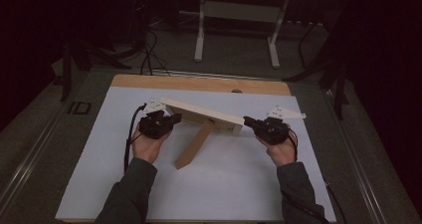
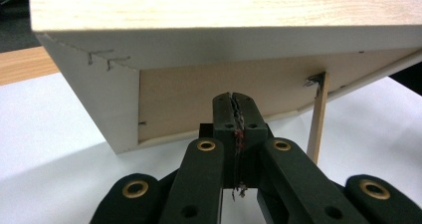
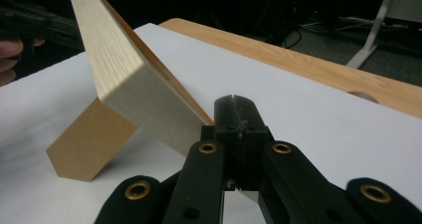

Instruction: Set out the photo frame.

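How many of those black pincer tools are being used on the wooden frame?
2. The left gripper sits at the left end of the wooden frame, jaws closed against its back. The right gripper sits at the frame's right end, jaws closed too.

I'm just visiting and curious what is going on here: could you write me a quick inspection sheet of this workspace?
Surface: white sheet covering a wooden table; a round hole near the far edge.
Job's things: wooden picture frame, back facing the person, leaning on its fold-out stand.
Clutter: nothing seen.
Grippers: left gripper at the frame's left end, right gripper at its right end; both have jaws shut, and whether they press on the frame I cannot tell.
Cables: a black cable trails from the left gripper; another runs by the right sleeve.
Surroundings: dark room, grey floor, white stand legs and loose cables beyond the table.
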`<move>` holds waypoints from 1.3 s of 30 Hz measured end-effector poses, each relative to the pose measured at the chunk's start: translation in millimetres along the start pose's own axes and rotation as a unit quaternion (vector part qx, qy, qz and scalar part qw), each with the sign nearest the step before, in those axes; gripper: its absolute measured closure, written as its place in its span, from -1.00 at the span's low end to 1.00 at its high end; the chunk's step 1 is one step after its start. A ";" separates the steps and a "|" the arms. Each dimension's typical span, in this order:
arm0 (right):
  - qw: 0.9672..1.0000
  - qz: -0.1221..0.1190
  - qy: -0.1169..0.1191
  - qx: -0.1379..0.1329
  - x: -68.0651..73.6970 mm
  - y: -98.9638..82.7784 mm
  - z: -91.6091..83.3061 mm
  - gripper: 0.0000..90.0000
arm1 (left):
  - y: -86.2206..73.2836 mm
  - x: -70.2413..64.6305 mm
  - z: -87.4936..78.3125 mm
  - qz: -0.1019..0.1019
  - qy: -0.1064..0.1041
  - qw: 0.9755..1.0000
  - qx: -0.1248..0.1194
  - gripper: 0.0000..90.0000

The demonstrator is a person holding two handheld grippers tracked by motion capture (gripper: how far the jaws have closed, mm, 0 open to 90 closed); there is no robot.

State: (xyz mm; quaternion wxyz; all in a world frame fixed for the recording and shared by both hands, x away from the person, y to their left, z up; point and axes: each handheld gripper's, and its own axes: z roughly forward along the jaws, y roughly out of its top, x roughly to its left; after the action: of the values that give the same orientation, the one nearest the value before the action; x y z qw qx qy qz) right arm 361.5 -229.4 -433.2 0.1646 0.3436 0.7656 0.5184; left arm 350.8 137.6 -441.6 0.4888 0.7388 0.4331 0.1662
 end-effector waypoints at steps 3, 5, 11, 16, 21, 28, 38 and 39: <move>1.000 -0.001 0.004 -0.003 1.3 3.0 0.2 1.00 | 1.2 -0.9 2.5 0.001 0.004 1.000 0.001 1.00; 1.000 -0.004 0.005 -0.004 2.3 4.3 0.9 1.00 | 1.5 -1.9 4.4 0.003 0.007 1.000 0.003 1.00; 1.000 0.002 0.007 -0.005 1.1 6.0 3.1 1.00 | 1.7 -3.2 8.3 0.005 0.009 1.000 0.005 1.00; 1.000 0.009 0.010 -0.003 -0.9 7.5 8.7 1.00 | 1.3 -4.3 12.4 0.003 0.009 1.000 0.009 1.00; 1.000 0.010 0.014 -0.001 -0.8 8.0 11.4 1.00 | 2.9 -4.0 15.6 0.003 0.006 1.000 0.013 1.00; 1.000 0.013 0.018 0.000 -2.1 7.5 13.0 1.00 | 4.7 -3.6 18.3 -0.004 0.002 1.000 0.014 1.00; 1.000 0.016 0.021 -0.001 -2.6 7.5 12.8 1.00 | 5.8 -5.4 20.7 -0.008 -0.003 1.000 0.018 1.00; 1.000 0.016 0.021 -0.001 -2.5 7.5 12.8 1.00 | 6.0 -5.9 20.9 -0.009 -0.003 1.000 0.018 1.00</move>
State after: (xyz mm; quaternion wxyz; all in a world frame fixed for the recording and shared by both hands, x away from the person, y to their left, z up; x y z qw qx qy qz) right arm 373.7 -220.8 -431.9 0.1407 0.3449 0.7628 0.5285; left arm 364.3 119.8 -445.1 0.4785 0.7440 0.4408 0.1521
